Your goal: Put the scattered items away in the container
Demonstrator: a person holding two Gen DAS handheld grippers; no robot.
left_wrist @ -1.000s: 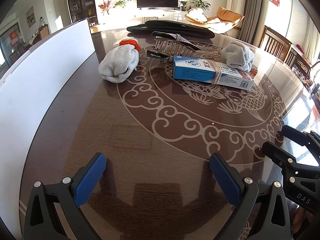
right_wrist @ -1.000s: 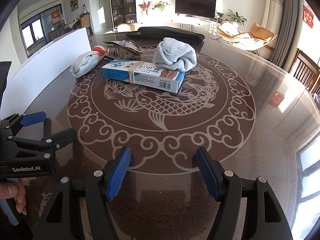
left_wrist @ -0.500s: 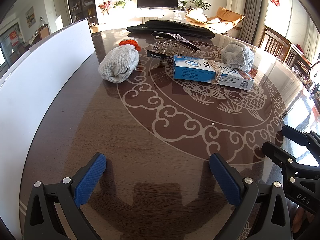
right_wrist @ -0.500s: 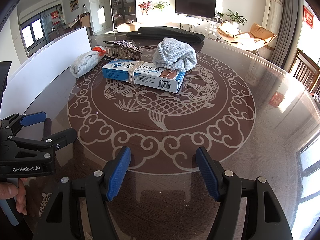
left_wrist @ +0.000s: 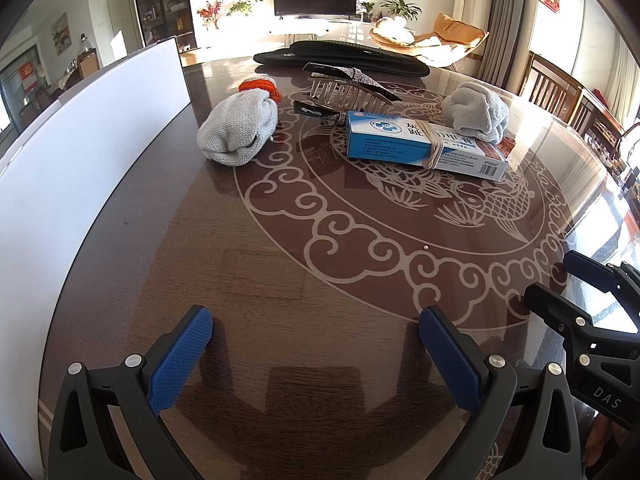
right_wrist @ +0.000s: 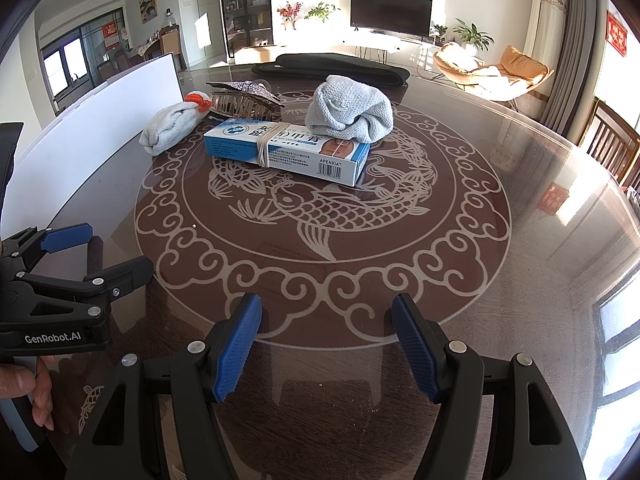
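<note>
A blue and white box [left_wrist: 424,145] [right_wrist: 286,151] with a rubber band around it lies mid-table. A rolled grey sock [left_wrist: 240,128] [right_wrist: 170,130] with an orange-tipped one [left_wrist: 260,86] behind it sits to its left. Another grey sock bundle [left_wrist: 476,112] [right_wrist: 350,110] rests at the box's far right end. A large hair claw clip [left_wrist: 348,92] [right_wrist: 242,100] and a small black clip [left_wrist: 312,111] lie behind the box. My left gripper [left_wrist: 316,342] and right gripper [right_wrist: 326,334] hover open over bare table near the front edge, nothing between their fingers.
A white board [left_wrist: 80,152] stands upright along the table's left side. A long black padded case [left_wrist: 340,54] lies at the far edge. Dining chairs [left_wrist: 560,92] stand to the right. A hand [right_wrist: 24,388] holds the left gripper's handle.
</note>
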